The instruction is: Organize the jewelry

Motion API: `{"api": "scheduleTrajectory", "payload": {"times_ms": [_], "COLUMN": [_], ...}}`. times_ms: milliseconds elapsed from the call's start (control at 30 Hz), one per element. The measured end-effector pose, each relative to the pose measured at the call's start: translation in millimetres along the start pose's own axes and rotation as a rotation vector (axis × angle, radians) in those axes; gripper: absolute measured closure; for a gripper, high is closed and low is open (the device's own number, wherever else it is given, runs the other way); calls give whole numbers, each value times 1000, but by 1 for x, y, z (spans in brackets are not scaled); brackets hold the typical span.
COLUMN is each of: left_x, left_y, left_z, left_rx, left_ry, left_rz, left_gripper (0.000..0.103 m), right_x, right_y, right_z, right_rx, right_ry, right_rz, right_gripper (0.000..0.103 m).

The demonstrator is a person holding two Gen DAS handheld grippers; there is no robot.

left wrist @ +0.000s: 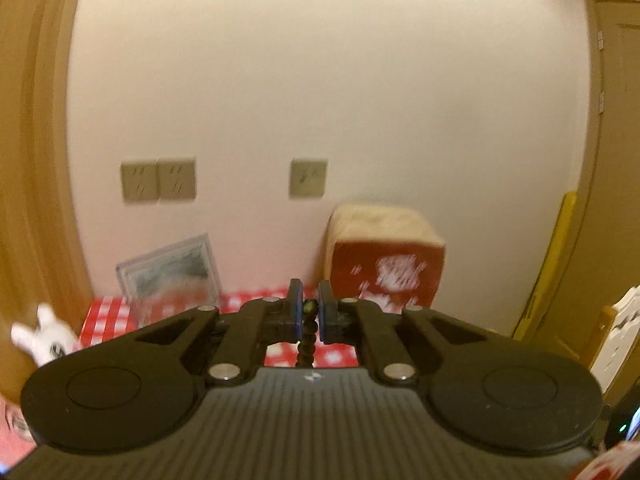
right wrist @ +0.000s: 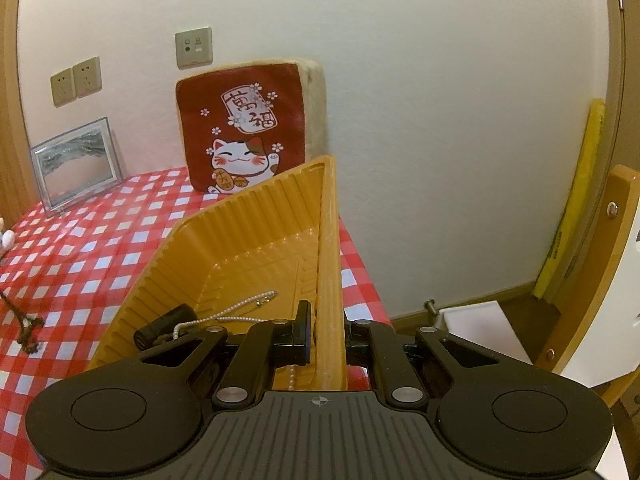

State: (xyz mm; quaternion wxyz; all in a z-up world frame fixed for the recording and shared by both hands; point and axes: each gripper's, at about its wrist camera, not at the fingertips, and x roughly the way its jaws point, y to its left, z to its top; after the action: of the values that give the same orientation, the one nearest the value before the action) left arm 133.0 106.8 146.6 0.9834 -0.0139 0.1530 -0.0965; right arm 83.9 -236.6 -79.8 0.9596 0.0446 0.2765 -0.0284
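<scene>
Both grippers pinching: beads on the left, tray rim on the right.

The left gripper (left wrist: 309, 314) is pressed on a dark bead string (left wrist: 307, 340) that hangs down between its pads, above the checked tablecloth (left wrist: 108, 312) with bare wall ahead. The right gripper (right wrist: 327, 336) clamps the near right rim of the yellow tray (right wrist: 248, 232), tilted up beside the table's right edge; inside lie a pearl chain (right wrist: 236, 310) and a black tube (right wrist: 166, 326). 1 red cushion (right wrist: 240, 128) leans behind.

orange tray (right wrist: 256, 224), red-white checked tablecloth (right wrist: 80, 248)
</scene>
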Motion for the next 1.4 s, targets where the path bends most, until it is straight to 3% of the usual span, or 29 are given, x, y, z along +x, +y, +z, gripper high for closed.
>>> {"api": "scheduleTrajectory", "payload": {"times_ms": [300, 467, 933, 1133, 1400], "left_x": [-12, -14, 14, 42, 112], "left_y": [-37, -62, -133, -146, -163], "left_z": [52, 76, 89, 63, -22], "left_rx": [57, 64, 35, -23, -118], "left_ry": [-121, -190, -222, -121, 200], "left_rz": [-109, -211, -454, -516, -539], "left_gripper": [97, 97, 97, 97, 97], "right_x": [-1, -2, -3, -3, -2], "right_y": [1, 2, 2, 1, -1], "right_z": [1, 0, 2, 2, 3], "right_rx": [-1, 3, 3, 8, 12], "right_ry": [-2, -4, -7, -6, -3], "right_rz": [6, 10, 13, 13, 15], "right_gripper": [94, 94, 94, 94, 94]}}
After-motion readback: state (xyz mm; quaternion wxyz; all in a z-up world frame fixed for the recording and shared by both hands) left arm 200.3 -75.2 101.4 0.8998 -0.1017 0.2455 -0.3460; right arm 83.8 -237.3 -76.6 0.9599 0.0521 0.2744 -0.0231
